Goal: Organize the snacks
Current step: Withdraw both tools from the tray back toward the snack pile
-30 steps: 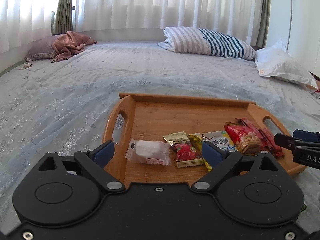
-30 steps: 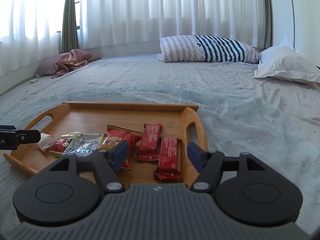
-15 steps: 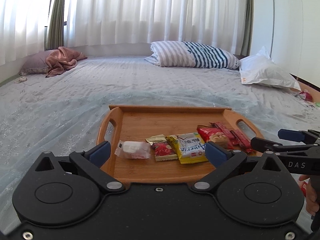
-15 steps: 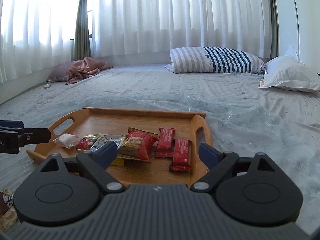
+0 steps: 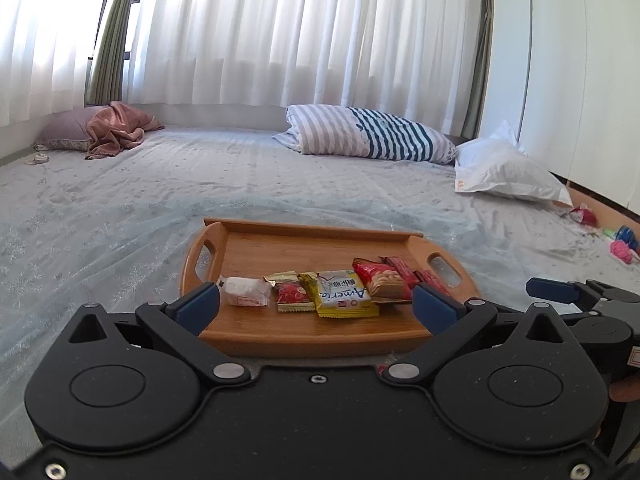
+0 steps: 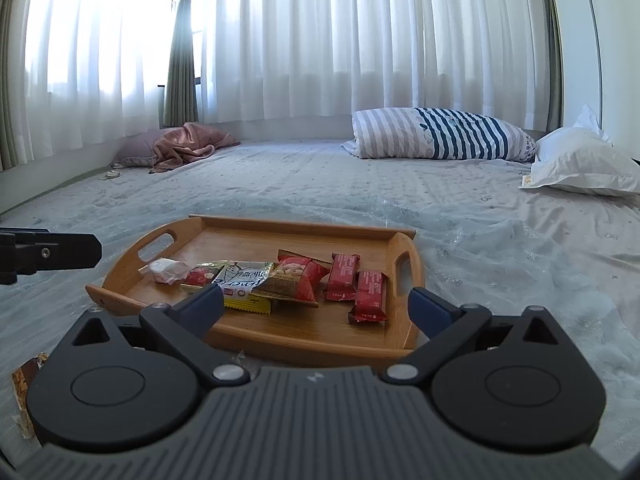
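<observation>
A wooden tray (image 5: 280, 248) with handles lies on the bed and also shows in the right wrist view (image 6: 248, 236). On it lie in a row a white wrapped cake (image 5: 244, 291), a small red-gold packet (image 5: 290, 292), a yellow packet (image 5: 342, 294), a red peanut bag (image 5: 382, 280) and two red bars (image 6: 344, 270) (image 6: 370, 296). My left gripper (image 5: 316, 308) is open and empty, held back from the tray's near edge. My right gripper (image 6: 316, 306) is open and empty, near the tray's front right corner.
The bed has a pale patterned cover (image 5: 120, 208). A striped pillow (image 5: 372, 136) and a white pillow (image 5: 504, 172) lie at the far side, a pink blanket (image 5: 116, 128) at the far left. A snack packet (image 6: 24, 384) lies on the cover at lower left of the right wrist view.
Both grippers have pulled back and risen from the tray, so it looks smaller and farther. Both stay open and empty. The snacks have not moved.
</observation>
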Demonstrator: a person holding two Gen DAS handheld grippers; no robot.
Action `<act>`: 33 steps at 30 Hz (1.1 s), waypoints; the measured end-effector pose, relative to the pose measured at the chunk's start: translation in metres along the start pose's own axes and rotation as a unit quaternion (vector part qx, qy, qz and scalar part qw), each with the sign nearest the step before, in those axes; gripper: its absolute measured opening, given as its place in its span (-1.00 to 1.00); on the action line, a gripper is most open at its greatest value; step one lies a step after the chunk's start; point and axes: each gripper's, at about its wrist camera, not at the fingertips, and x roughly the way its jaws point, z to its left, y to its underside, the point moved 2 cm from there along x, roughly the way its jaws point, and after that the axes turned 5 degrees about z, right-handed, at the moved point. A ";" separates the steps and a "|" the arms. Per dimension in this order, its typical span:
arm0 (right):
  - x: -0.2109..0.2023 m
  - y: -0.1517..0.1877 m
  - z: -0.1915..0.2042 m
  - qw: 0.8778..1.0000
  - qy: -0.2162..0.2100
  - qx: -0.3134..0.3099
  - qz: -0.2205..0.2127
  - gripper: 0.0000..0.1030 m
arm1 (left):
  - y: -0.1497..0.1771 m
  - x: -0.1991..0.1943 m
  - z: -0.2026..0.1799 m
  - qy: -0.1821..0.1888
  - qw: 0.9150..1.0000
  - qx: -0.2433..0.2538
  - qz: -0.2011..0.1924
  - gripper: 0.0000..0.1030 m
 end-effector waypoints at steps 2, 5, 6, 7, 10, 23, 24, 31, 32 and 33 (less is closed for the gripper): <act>-0.004 0.002 0.000 1.000 0.000 -0.003 -0.002 1.00 | 0.001 -0.007 -0.001 -0.002 1.000 0.001 -0.003 0.99; -0.009 0.005 0.001 1.000 0.000 -0.004 -0.003 1.00 | 0.004 -0.017 -0.003 -0.007 1.000 0.006 -0.010 0.99; -0.010 0.006 0.001 1.000 0.001 -0.005 -0.004 1.00 | 0.005 -0.021 -0.003 -0.008 1.000 0.007 -0.011 0.99; -0.011 0.008 0.001 1.000 0.003 -0.005 -0.004 1.00 | 0.007 -0.024 -0.004 -0.009 1.000 0.006 -0.013 0.99; -0.015 0.013 0.001 1.000 0.006 -0.004 -0.004 1.00 | 0.014 -0.033 -0.004 -0.012 1.000 0.000 -0.015 0.99; -0.015 0.037 0.004 1.000 0.019 -0.011 0.010 1.00 | 0.065 -0.064 0.009 -0.066 0.998 -0.013 -0.014 0.99; -0.015 0.040 0.004 1.000 0.019 -0.012 0.012 1.00 | 0.070 -0.064 0.011 -0.069 0.997 -0.014 -0.010 0.99; -0.009 0.053 0.011 0.999 0.022 -0.018 0.030 1.00 | 0.095 -0.056 0.018 -0.092 0.996 -0.011 0.014 0.98; -0.009 0.055 0.012 0.999 0.022 -0.017 0.032 1.00 | 0.098 -0.054 0.019 -0.092 0.995 -0.013 0.019 0.87; -0.010 0.056 0.012 0.999 0.023 -0.015 0.033 1.00 | 0.101 -0.053 0.019 -0.091 0.995 -0.017 0.022 0.76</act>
